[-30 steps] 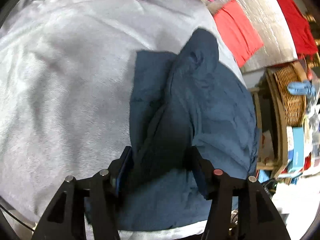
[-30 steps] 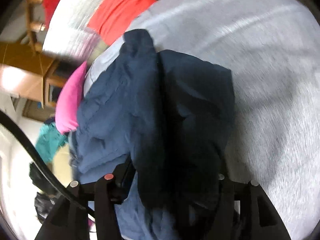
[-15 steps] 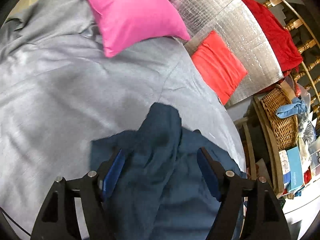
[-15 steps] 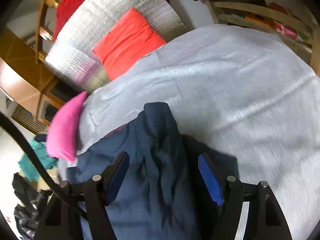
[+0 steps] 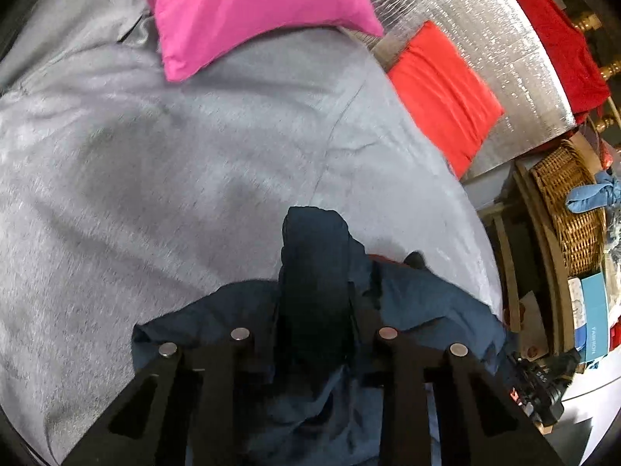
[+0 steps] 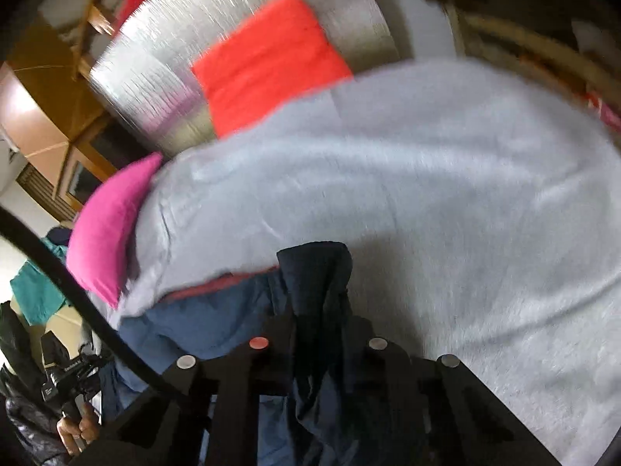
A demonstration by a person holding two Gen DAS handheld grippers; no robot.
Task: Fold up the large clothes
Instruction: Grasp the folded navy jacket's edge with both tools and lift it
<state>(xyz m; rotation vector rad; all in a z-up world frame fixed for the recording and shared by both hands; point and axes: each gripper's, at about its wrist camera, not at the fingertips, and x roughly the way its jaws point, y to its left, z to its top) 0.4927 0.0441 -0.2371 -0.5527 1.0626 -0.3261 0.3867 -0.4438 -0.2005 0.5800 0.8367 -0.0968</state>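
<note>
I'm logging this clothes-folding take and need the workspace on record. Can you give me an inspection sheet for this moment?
Surface: grey bedspread, lightly creased.
Job's things: dark blue garment, bunched at the near edge, a fold of it standing up between each gripper's fingers.
Clutter: pink pillow and red cushion at the far side.
Grippers: left gripper and right gripper have just closed, each pinching the garment.
Cables: black cable arcs across the right wrist view.
Surroundings: silver quilted panel, wicker basket, wooden furniture.
</note>
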